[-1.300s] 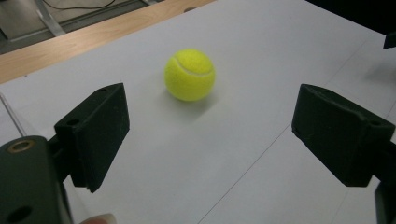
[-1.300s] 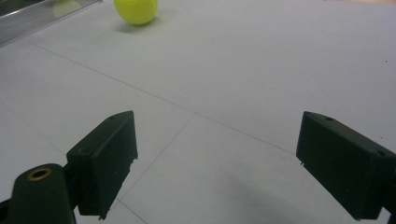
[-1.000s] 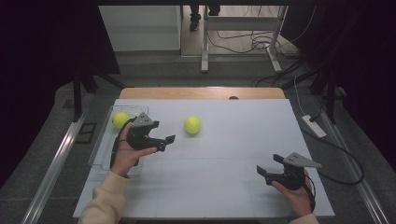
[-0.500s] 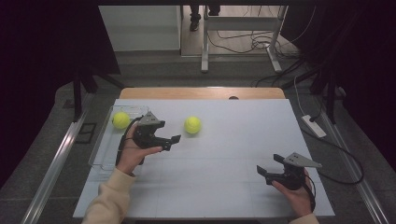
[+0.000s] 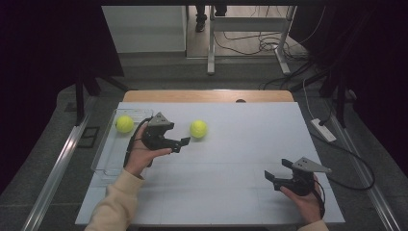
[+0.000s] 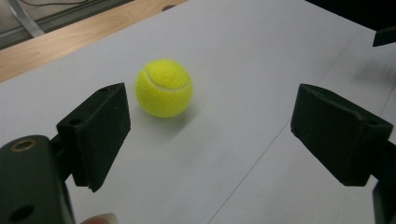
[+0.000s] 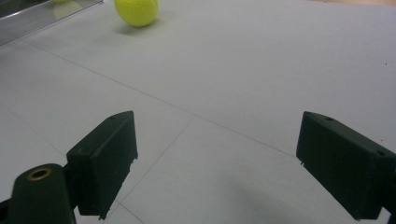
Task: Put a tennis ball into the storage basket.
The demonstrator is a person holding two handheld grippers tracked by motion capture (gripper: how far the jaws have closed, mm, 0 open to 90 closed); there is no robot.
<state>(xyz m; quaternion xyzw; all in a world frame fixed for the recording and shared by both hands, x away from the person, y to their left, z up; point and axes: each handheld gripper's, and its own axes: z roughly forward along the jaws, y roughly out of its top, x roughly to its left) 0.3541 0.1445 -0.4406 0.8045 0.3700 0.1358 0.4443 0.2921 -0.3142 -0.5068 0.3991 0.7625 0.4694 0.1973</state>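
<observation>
A yellow tennis ball [image 5: 198, 129] lies on the white table top, left of centre. My left gripper [image 5: 180, 144] is just to its left, pointing at it, open and empty. In the left gripper view the ball [image 6: 164, 87] sits on the table a short way beyond the wide-apart jaws of the left gripper [image 6: 210, 126], nearer the left one. A second tennis ball [image 5: 124, 123] rests in a clear tray [image 5: 108, 161] at the table's left edge. My right gripper [image 5: 277, 170] is held low at the front right, open and empty; ahead of the right gripper [image 7: 215, 158] the first ball [image 7: 136, 10] lies far off.
The white sheet covers a wooden table whose back edge [image 5: 207, 96] shows bare. The clear tray's rim [image 7: 46, 14] shows at the upper left of the right gripper view. Cables and a metal stand [image 5: 211, 48] are on the floor behind the table.
My left gripper has shifted slightly to the right, closer to the ball on the table. The right gripper and both balls have stayed where they were.
</observation>
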